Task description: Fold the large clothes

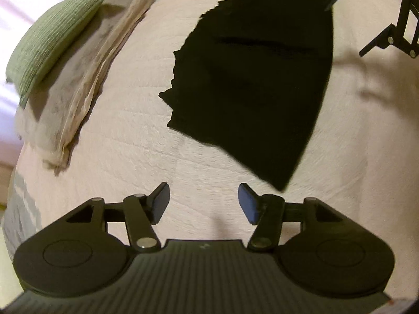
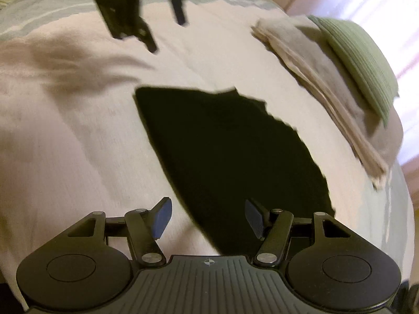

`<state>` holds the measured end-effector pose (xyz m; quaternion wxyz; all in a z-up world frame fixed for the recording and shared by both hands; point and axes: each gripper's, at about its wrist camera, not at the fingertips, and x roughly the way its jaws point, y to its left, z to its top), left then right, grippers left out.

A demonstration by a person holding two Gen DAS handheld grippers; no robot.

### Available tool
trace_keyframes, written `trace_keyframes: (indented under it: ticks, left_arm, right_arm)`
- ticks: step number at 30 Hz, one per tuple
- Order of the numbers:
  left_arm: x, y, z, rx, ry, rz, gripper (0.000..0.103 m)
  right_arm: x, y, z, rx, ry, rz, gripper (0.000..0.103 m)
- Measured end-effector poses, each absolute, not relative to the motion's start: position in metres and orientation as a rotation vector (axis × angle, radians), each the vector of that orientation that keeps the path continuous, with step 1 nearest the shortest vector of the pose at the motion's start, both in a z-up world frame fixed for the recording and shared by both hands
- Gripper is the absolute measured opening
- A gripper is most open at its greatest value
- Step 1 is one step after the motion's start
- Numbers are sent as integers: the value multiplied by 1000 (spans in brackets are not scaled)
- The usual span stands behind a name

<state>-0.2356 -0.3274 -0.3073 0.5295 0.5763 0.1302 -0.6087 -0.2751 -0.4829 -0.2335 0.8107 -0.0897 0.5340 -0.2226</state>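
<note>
Far left in the left wrist view: green ribbed cushion resting on a grey folded blanket, cream folded cloth stacked along its edge, all near the bed's side. Next across: pale pink bedspread, mostly bare. Then the black garment, lying flat on the bedspread, one long edge straight, the opposite edge ragged and stepped, tapering to a point near the camera. Below: left gripper, fingers spread apart, nothing between them, hovering over bare bedspread just beside the garment's near tip and not touching it. Upper right corner: right gripper, partly cut off, beyond the garment's far straight edge.

Right wrist view, same order: left gripper blurred at the top, above the bedspread; garment in the middle; right gripper spread wide, empty, poised over the garment's near corner; folded pile and cushion at far right.

Judgement on progress: garment apparently already doubled lengthwise, given the clean straight side and narrow outline, though layers too dark to count. Likely left: at least one crosswise fold to shorten it, tidying of the ragged edge, perhaps a move to the folded pile. Neither gripper gripping cloth at present.
</note>
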Motion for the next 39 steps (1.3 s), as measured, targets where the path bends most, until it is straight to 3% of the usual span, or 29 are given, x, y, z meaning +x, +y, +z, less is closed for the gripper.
trace_keyframes:
  ticks: [14, 19, 24, 33, 36, 37, 39]
  left_arm:
    - [-151, -328, -360, 1391, 222, -1628, 63]
    - [-139, -331, -369, 1392, 177, -1674, 65]
    - [-138, -347, -379, 1419, -25, -1806, 79]
    - [-156, -403, -414, 1498, -553, -2014, 81]
    - [-163, -413, -415, 1519, -713, -2110, 76]
    - [-165, -416, -415, 1537, -754, -2133, 69]
    - [-169, -422, -416, 1616, -793, -2173, 41]
  right_arm:
    - [-142, -477, -310, -309, 1233, -412, 56]
    - [-132, -481, -312, -302, 1241, -392, 11]
    - [-139, -506, -270, -119, 1166, -483, 5]
    - [-150, -525, -246, -26, 1112, -514, 5]
    - [-153, -525, -243, 4, 1093, -525, 5]
    - [-154, -526, -242, 12, 1087, -528, 5]
    - [-156, -527, -241, 32, 1072, -540, 5]
